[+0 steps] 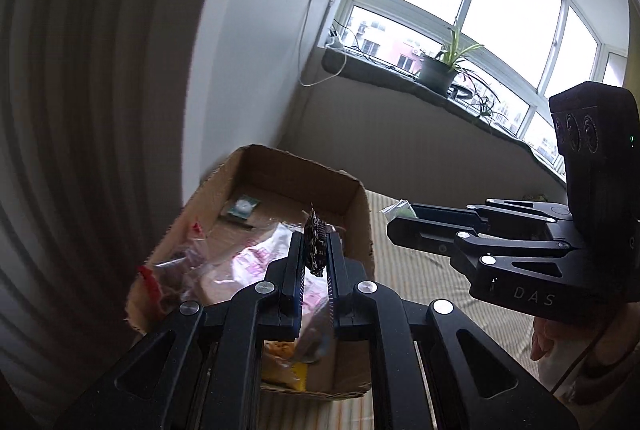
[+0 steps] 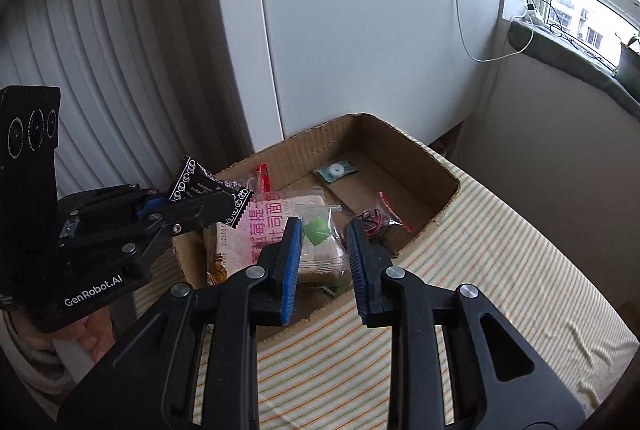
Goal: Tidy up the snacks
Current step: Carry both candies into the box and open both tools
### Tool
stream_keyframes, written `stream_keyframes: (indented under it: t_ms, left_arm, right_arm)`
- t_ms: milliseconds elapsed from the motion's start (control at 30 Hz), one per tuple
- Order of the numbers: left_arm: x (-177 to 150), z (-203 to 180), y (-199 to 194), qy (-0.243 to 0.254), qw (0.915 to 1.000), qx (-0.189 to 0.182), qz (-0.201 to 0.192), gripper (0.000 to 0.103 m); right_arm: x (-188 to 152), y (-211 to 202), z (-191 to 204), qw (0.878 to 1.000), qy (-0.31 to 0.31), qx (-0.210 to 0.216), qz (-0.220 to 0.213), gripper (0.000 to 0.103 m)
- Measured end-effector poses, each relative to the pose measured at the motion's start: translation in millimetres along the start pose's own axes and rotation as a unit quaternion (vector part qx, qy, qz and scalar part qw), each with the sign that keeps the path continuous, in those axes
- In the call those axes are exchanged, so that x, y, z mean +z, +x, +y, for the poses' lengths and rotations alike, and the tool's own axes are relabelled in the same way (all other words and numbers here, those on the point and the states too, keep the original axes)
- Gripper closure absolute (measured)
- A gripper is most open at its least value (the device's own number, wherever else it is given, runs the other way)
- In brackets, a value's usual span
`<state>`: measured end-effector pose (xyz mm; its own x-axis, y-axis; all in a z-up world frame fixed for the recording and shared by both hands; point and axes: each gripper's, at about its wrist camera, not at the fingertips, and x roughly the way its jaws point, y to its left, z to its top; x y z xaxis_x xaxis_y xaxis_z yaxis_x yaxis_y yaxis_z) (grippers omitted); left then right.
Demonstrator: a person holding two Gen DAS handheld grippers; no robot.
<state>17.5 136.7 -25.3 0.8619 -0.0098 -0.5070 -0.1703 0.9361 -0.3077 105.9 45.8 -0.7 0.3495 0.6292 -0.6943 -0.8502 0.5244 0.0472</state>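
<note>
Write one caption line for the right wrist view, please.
Right claw grips a clear green-labelled packet above the cardboard box; left claw holds a black packet.

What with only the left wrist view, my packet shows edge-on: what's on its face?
Observer: The black packet in the left tongs bears white rings and a saw-tooth edge.
Operator: What's in the right tongs?
Observer: A clear packet with a green square, gripped between the pads.
Operator: Anything in the box that my tongs hide?
Observer: A clear bag with red trim lies by the right-hand wall, as the right wrist view shows it.
</note>
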Motion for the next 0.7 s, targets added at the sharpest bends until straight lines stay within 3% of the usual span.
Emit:
stream_keyframes:
  t_ms: [300, 533, 567, 600, 633, 667, 700]
  left_arm:
    - [4.4, 3.3, -9.9, -0.001, 0.9999, -0.007, -0.011, 0.095]
    - [13.9, 6.3, 0.3, 0.004, 1.0000, -0.006, -0.007, 0.094]
    - [14.6, 7.6, 4.3, 0.005, 1.0000, -0.005, -0.002, 0.094]
    - [14.1, 8.2, 8.0, 0.007, 1.0000, -0.004, 0.004, 0.091]
    - [13.2, 9.1, 11.7, 0.010, 0.9999, 0.002, 0.010, 0.088]
    - [11.9, 11.4, 14.2, 0.010, 0.9998, 0.010, 0.014, 0.071]
    - [10.8, 13.8, 15.1, 0.007, 0.9996, 0.019, 0.018, 0.044]
  right_arm:
    - [21.4, -11.8, 7.8, 1.000, -0.019, -0.012, -0.019, 0.079]
    - [46.1, 13.2, -0.5, 0.999, -0.028, -0.020, -0.021, 0.079]
    - [47.9, 18.4, -3.2, 0.999, -0.026, -0.020, -0.020, 0.075]
    - [47.8, 22.9, -5.9, 0.999, -0.023, -0.022, -0.017, 0.069]
    - [45.9, 23.8, -8.7, 0.999, -0.018, -0.027, -0.020, 0.053]
    - [42.7, 22.9, -11.4, 0.999, -0.012, -0.026, -0.024, 0.044]
    - [38.8, 22.0, -13.4, 0.999, -0.008, -0.024, -0.027, 0.042]
